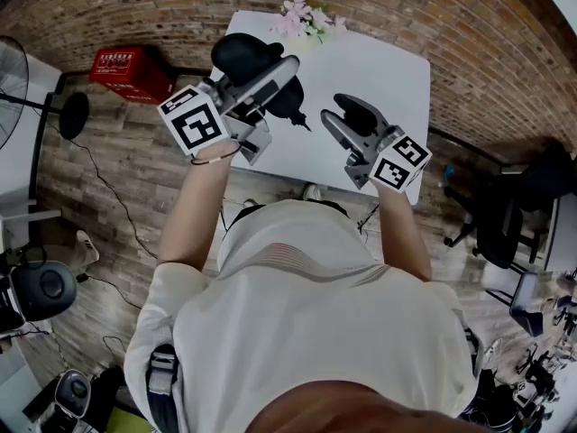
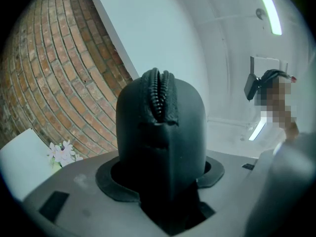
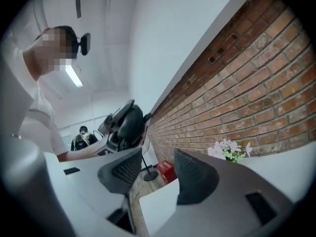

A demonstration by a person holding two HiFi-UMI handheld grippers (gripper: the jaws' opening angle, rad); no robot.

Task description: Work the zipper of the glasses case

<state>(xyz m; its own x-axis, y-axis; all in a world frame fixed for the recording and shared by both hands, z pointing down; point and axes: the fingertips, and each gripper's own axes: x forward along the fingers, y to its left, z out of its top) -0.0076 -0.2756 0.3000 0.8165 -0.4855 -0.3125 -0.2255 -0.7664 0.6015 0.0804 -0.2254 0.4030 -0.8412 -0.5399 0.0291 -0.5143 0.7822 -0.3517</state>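
At the bottom middle of the left gripper view, the lower end of the glasses case (image 2: 160,132) sinks out of sight inside my left claw (image 2: 160,181), and I cannot find the pull on its zipper (image 2: 158,95). In the right gripper view, left of centre, the case is too small to read.

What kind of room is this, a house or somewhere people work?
Probably a workroom or lab, not a home: it has a bare brick wall, a plain white table and a black office chair.
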